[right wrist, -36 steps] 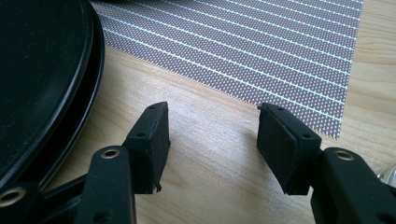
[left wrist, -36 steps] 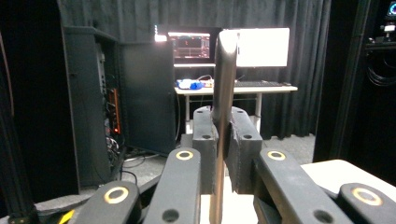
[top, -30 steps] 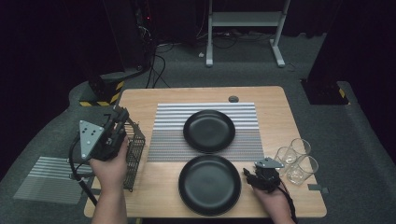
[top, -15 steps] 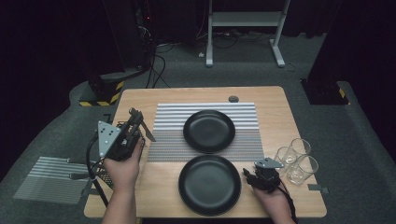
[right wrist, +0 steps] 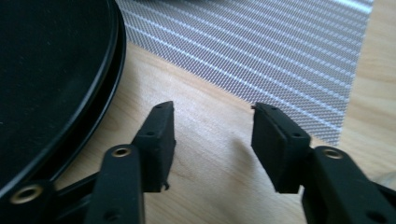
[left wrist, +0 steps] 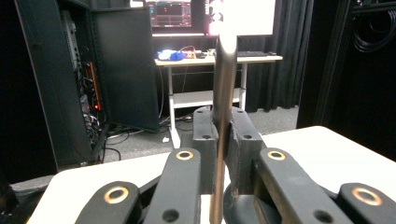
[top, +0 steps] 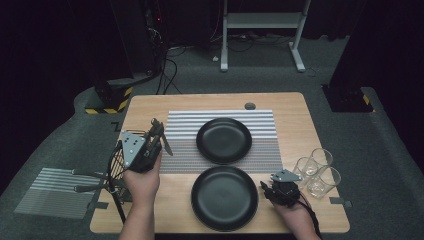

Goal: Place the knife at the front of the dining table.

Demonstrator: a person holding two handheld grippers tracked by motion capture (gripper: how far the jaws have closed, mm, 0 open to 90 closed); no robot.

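Note:
My left gripper (top: 156, 129) hovers over the left edge of the striped placemat (top: 185, 145), shut on a slim metal piece of cutlery (top: 167, 145). In the left gripper view its shiny handle (left wrist: 224, 70) rises between the pressed jaws of that gripper (left wrist: 223, 126). My right gripper (top: 266, 190) rests low on the wood just right of the near black plate (top: 224, 197). Its jaws (right wrist: 212, 126) have just been closing a little, still apart, with only bare table between them. The plate's rim (right wrist: 100, 93) lies to their left.
A second black plate (top: 224, 140) sits on the placemat farther back. Three clear glasses (top: 315, 170) stand at the right, close behind the right hand. A wire basket (top: 116, 165) hangs at the table's left edge. The table (top: 300, 115) ends close to the right forearm.
The left hand has carried the cutlery rightwards, from above the wire basket to the placemat's left edge, and a little lower. The right hand has kept its place.

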